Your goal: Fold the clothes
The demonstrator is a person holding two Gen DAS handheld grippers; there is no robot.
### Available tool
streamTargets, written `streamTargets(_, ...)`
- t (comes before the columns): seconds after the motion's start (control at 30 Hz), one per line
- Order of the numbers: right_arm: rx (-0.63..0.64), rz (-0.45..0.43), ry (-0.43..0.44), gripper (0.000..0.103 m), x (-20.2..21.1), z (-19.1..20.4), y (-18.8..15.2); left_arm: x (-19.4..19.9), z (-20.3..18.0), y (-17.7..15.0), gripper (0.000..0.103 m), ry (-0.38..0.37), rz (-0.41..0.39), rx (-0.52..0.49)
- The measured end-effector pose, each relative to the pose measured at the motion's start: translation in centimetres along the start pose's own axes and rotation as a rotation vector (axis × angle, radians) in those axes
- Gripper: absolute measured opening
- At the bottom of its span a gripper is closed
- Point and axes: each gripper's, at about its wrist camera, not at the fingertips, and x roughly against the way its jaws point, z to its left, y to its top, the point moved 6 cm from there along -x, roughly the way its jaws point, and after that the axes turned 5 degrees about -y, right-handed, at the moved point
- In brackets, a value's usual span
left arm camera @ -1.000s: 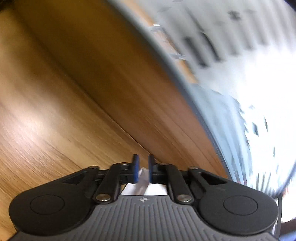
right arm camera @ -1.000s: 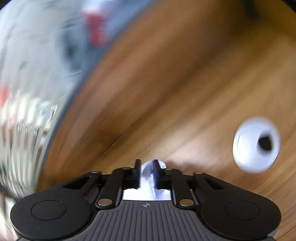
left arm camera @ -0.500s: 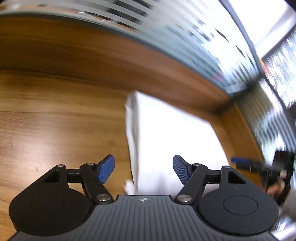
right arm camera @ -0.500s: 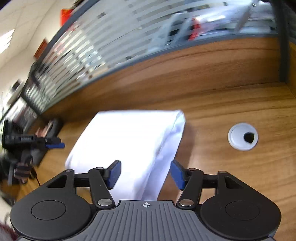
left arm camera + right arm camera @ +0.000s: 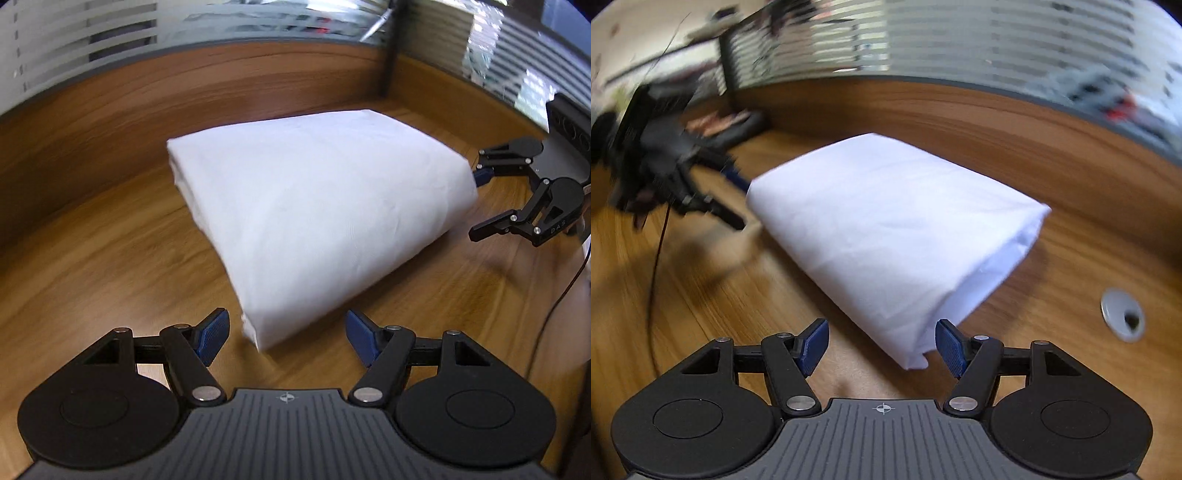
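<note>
A white garment (image 5: 317,206), folded into a thick rectangle, lies flat on the wooden desk (image 5: 92,266). My left gripper (image 5: 288,341) is open and empty, its blue pads just short of the bundle's near corner. My right gripper (image 5: 881,347) is open and empty, also just short of a near corner of the same bundle (image 5: 894,229). The right gripper also shows in the left wrist view (image 5: 480,205) at the bundle's right side. The left gripper shows blurred in the right wrist view (image 5: 735,197) at the bundle's left side.
A wooden partition with striped frosted glass (image 5: 221,85) runs behind the desk. A grey cable grommet (image 5: 1123,314) sits in the desk at the right. A black device (image 5: 569,136) and a thin cable (image 5: 554,306) lie at the far right.
Both grippers were shut on white cloth a second ago. They have opened, let it go and drawn back, and the folded bundle now lies on the desk.
</note>
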Motion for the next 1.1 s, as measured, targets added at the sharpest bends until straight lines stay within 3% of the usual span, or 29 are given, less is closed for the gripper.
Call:
streamTargets(0.17, 0.096, -0.008, 0.004, 0.059, -1.6, 0.4, -0.1, -1.5, -0.2, 0.2, 0.075, -0.04, 0.012, -0.078)
streamTargets(0.23, 0.093, -0.013, 0.025, 0.05, -2.0, 0.3, 0.0, -1.5, -0.5, 0.2, 0.075, -0.044, 0.013, -0.112)
streamTargets(0.4, 0.065, 0.002, 0.078, 0.037, -2.9, -0.5, 0.4, -1.2, -0.6, 0.9, 0.058, -0.041, 0.002, -0.125)
streamTargets(0.57, 0.017, 0.01, 0.123, 0.032, -1.5, -0.7, 1.4, 0.9, -1.2, 1.2, 0.051, -0.068, -0.005, -0.101)
streamTargets(0.77, -0.049, -0.018, 0.195, 0.031, 2.7, 0.1, 2.8, 6.2, -2.0, 1.8, 0.051, -0.151, -0.015, -0.01)
streamTargets(1.0, -0.196, -0.117, 0.298, 0.029, 8.8, 0.2, 6.1, 9.1, 0.6, 4.6, 0.048, -0.175, -0.131, 0.166)
streamTargets(1.1, -0.244, -0.15, 0.321, 0.029, 9.6, -0.8, 7.7, 10.2, 1.8, 5.9, 0.047, -0.182, -0.183, 0.242)
